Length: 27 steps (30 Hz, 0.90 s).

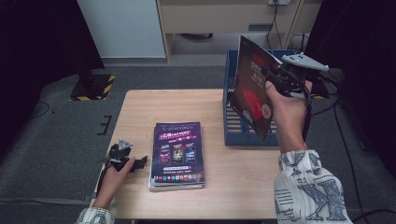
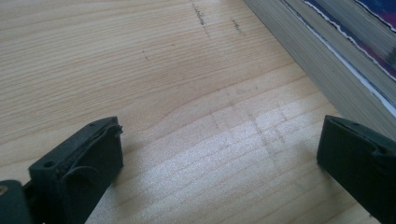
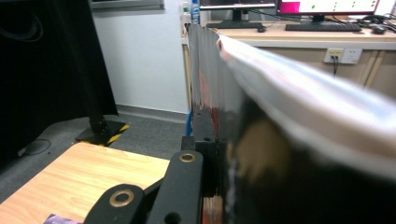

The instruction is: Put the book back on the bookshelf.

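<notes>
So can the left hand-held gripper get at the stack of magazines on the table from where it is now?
Probably yes: the left hand-held gripper rests open on the table right beside the stack of magazines, with bare wood between them.

Desk (image 1: 140, 107): light wood, centre of high view. Yellow-black striped stand base (image 1: 92, 87): on grey floor, upper left, well apart from desk. Wooden cabinet (image 1: 224, 18): top centre, against wall. Monitors (image 3: 322, 7) and keyboard (image 3: 322, 27): on far counter, upper right of right gripper view. Wall socket (image 3: 343, 55): below counter.
</notes>
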### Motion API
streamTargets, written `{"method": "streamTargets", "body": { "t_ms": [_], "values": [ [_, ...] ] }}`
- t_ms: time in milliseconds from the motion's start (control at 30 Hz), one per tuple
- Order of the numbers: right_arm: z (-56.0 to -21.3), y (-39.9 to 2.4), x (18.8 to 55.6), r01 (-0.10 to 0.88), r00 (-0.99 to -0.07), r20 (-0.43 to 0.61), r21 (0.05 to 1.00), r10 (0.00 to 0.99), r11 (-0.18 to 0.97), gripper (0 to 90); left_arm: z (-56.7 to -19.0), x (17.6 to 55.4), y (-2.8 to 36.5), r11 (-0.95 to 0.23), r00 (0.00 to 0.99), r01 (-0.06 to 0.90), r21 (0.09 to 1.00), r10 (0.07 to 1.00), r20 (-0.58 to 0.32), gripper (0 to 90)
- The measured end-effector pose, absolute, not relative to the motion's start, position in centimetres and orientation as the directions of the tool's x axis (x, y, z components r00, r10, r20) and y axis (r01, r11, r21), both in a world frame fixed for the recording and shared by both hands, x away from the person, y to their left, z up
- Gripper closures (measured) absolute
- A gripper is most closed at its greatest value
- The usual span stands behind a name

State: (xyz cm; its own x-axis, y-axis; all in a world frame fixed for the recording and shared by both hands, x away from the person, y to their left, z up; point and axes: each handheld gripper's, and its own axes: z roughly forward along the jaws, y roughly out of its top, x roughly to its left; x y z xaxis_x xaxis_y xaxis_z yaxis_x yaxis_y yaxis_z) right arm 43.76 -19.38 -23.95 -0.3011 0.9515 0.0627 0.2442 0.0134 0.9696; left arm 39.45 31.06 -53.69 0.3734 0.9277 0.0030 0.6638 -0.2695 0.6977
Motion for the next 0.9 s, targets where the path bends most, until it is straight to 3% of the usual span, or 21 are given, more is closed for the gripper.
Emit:
{"method": "streamTargets", "body": {
  "t_ms": [400, 900],
  "values": [
    [-25.5, -18.4, 47.5, 0.215, -0.201, 0.071, 0.976, 0.977, -0.026, 86.6, -53.7, 39.5, 31.0, -0.271, 0.376, 0.663, 0.698, 0.926, 0.003, 0.0],
    [-27.4, -15.9, 49.8, 0.212, -0.171, 0.092, 0.976, 0.981, -0.055, 86.6, -53.7, 39.6, 31.0, -0.277, 0.383, 0.662, 0.696, 0.924, 0.003, 0.0]
  ]
}}
